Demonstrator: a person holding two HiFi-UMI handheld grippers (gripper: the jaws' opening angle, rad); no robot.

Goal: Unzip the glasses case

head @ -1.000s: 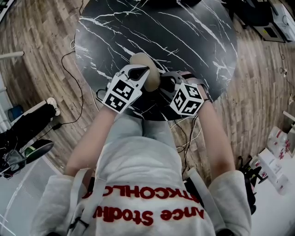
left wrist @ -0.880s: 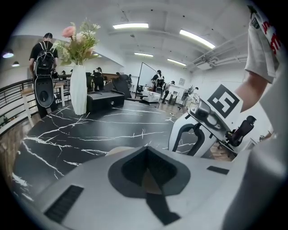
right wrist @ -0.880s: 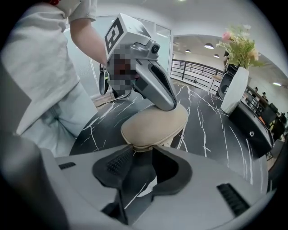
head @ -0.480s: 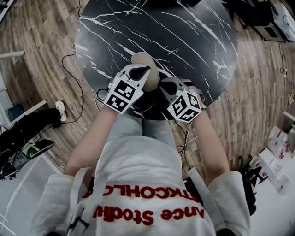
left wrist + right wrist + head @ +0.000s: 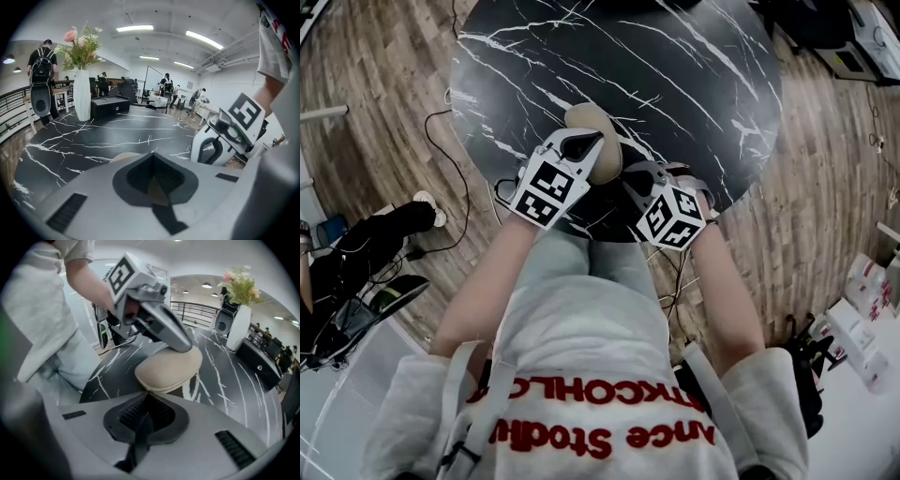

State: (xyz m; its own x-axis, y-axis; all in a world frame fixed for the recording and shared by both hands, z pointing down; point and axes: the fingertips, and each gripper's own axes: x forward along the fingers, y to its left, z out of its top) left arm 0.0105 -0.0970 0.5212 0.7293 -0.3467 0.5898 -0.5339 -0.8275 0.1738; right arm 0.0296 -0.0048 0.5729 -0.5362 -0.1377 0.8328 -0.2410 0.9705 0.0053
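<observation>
Round black marble counter point(image 5: 656, 66). The left gripper point(image 5: 584, 146) is over its near part, fingers closed on the beige glasses case point(image 5: 592, 119). A tan sliver of the case shows between them, and the tips bear on its top. The case lies flat, close to the counter's near edge, still zipped. The right gripper point(image 5: 630, 180) is just right of the case. Its fingers have just been closing and are now together, tips touching the case's near-right zip seam. The zipper pull is too small to make out.

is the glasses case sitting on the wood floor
No, the beige glasses case lies on the black marble table, as the right gripper view shows.
</observation>
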